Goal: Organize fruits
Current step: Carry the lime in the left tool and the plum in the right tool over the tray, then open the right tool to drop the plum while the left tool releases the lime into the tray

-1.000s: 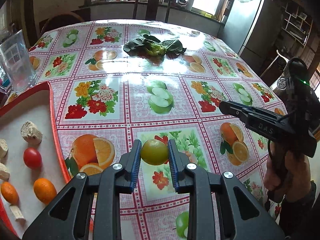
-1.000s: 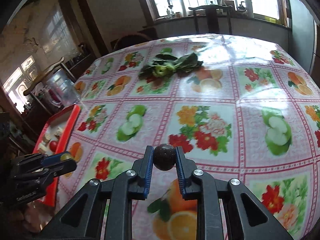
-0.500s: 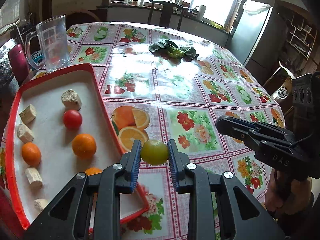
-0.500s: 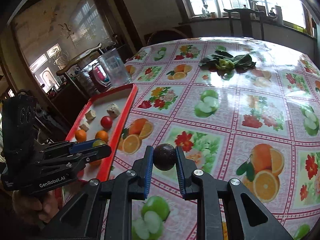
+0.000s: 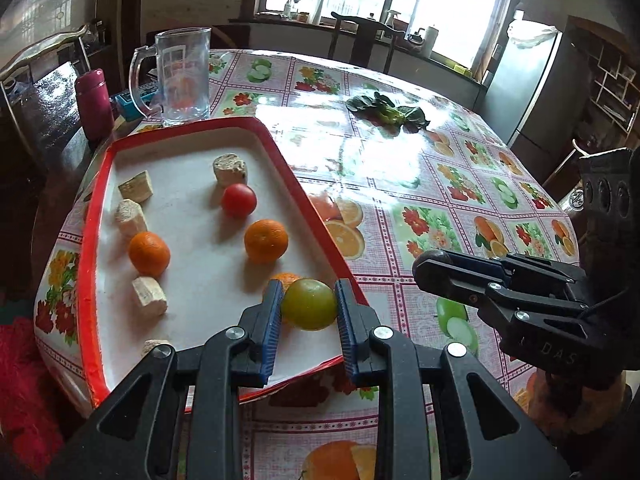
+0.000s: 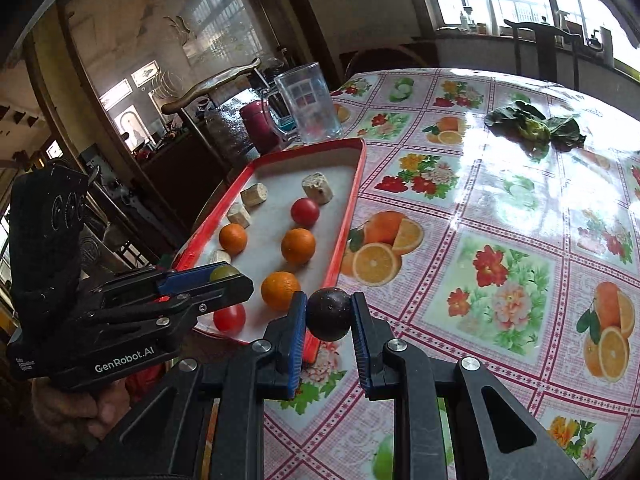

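Note:
My left gripper [image 5: 308, 308] is shut on a green round fruit [image 5: 309, 303] and holds it above the near right corner of the red-rimmed white tray [image 5: 96, 280]. My right gripper [image 6: 329, 314] is shut on a dark purple round fruit [image 6: 329, 314], just right of the tray's near edge [image 6: 348, 216]. The tray holds several oranges [image 5: 266, 240], red tomatoes [image 5: 239, 199] and pale cut chunks [image 5: 229, 168]. In the right wrist view the left gripper [image 6: 224, 280] hangs over the tray's near end with the green fruit [image 6: 222, 272] showing. The right gripper [image 5: 440, 268] shows in the left wrist view.
A glass mug [image 5: 182, 76] and a maroon flask [image 5: 93, 104] stand behind the tray. A leafy green vegetable [image 5: 388, 110] lies far across the fruit-print tablecloth [image 5: 440, 184]. Chairs stand around the table, and a fridge [image 5: 524, 88] is at the far right.
Both grippers have swung left toward the tray with their fruits still held. The tray now fills more of both views and the left gripper is over its near corner.

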Demonstrator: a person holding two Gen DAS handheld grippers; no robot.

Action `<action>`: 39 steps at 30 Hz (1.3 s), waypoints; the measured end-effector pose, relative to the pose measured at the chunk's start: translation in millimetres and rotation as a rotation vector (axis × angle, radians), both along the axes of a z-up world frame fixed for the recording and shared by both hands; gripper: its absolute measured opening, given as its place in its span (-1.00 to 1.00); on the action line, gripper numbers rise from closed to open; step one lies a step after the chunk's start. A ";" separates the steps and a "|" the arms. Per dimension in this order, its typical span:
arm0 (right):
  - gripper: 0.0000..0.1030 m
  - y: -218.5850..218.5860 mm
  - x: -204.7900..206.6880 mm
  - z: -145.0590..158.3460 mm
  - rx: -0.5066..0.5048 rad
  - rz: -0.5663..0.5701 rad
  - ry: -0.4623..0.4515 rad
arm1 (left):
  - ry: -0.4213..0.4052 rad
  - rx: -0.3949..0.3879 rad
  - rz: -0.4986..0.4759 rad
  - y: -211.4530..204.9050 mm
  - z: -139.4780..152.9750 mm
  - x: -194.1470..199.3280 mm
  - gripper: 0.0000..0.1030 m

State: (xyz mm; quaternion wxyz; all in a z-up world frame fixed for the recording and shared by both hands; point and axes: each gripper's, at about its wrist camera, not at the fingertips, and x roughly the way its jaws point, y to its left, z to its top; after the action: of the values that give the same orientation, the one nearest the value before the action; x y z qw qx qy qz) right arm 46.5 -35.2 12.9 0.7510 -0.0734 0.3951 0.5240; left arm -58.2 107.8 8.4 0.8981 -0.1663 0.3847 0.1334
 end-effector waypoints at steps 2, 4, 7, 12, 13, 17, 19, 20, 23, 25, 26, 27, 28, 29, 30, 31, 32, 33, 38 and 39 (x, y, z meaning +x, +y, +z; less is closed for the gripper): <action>-0.58 3.3 -5.4 0.5 -0.003 0.012 -0.001 | 0.000 -0.002 0.009 3.6 -0.9 -5.0 -0.54; -0.58 6.8 -10.5 0.8 -0.007 0.023 -0.001 | -0.001 -0.006 0.016 6.5 -2.2 -10.0 -0.54; -0.58 11.0 -16.6 1.8 -0.012 0.033 -0.006 | 0.000 -0.001 0.027 9.4 -4.2 -16.2 -0.54; -0.58 19.6 -22.2 2.8 -0.016 0.048 -0.013 | 0.003 -0.010 0.048 17.9 -7.6 -25.7 -0.54; -0.58 21.5 -22.9 2.9 -0.017 0.052 -0.012 | 0.004 -0.013 0.052 19.4 -8.2 -27.6 -0.54; -0.58 28.4 -26.9 4.4 -0.019 0.066 -0.016 | 0.000 -0.018 0.066 25.3 -8.8 -33.9 -0.54; -0.58 31.8 -27.9 4.7 -0.019 0.071 -0.016 | 0.001 -0.022 0.072 28.5 -9.7 -36.8 -0.54; -0.58 33.2 -28.3 4.7 -0.019 0.074 -0.016 | 0.003 -0.023 0.075 29.7 -10.4 -38.0 -0.54; -0.58 37.7 -29.7 4.0 -0.021 0.080 -0.015 | 0.005 -0.030 0.083 32.8 -12.6 -43.0 -0.54; -0.58 40.0 -29.5 2.2 -0.024 0.082 -0.012 | 0.006 -0.035 0.087 35.1 -14.1 -45.6 -0.54; -0.58 41.1 -29.5 1.1 -0.027 0.083 -0.010 | 0.007 -0.037 0.090 36.5 -14.6 -47.5 -0.54; -0.58 42.2 -29.6 -0.1 -0.029 0.083 -0.008 | 0.007 -0.040 0.093 38.0 -15.2 -49.4 -0.54; -0.58 43.1 -30.1 -1.0 -0.031 0.084 -0.006 | 0.007 -0.043 0.095 39.6 -15.8 -51.5 -0.54; -0.58 44.3 -30.2 -2.0 -0.034 0.085 -0.003 | 0.007 -0.046 0.098 41.2 -16.3 -53.3 -0.54; -0.58 45.9 -30.1 -2.8 -0.036 0.087 -0.002 | 0.007 -0.047 0.102 42.4 -16.9 -55.0 -0.54; -0.57 47.0 -30.4 -3.7 -0.039 0.088 0.000 | 0.007 -0.050 0.105 43.6 -17.8 -56.8 -0.54; -0.58 48.3 -30.9 -4.5 -0.041 0.091 0.001 | 0.008 -0.052 0.109 45.0 -18.5 -58.4 -0.54; -0.58 49.6 -31.7 -5.2 -0.044 0.094 0.002 | 0.006 -0.055 0.112 46.2 -19.1 -60.1 -0.54; -0.58 56.2 -37.6 -8.6 -0.057 0.117 0.002 | 0.007 -0.077 0.122 51.5 -24.4 -69.2 -0.54; -0.58 57.5 -38.5 -10.4 -0.062 0.119 0.003 | 0.009 -0.082 0.124 52.8 -26.0 -70.4 -0.54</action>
State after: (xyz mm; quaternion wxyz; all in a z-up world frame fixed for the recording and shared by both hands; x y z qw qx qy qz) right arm 8.0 22.3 2.5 0.7153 -0.1189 0.4072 0.5553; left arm -128.6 160.6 -17.6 0.8787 -0.2259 0.3830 0.1738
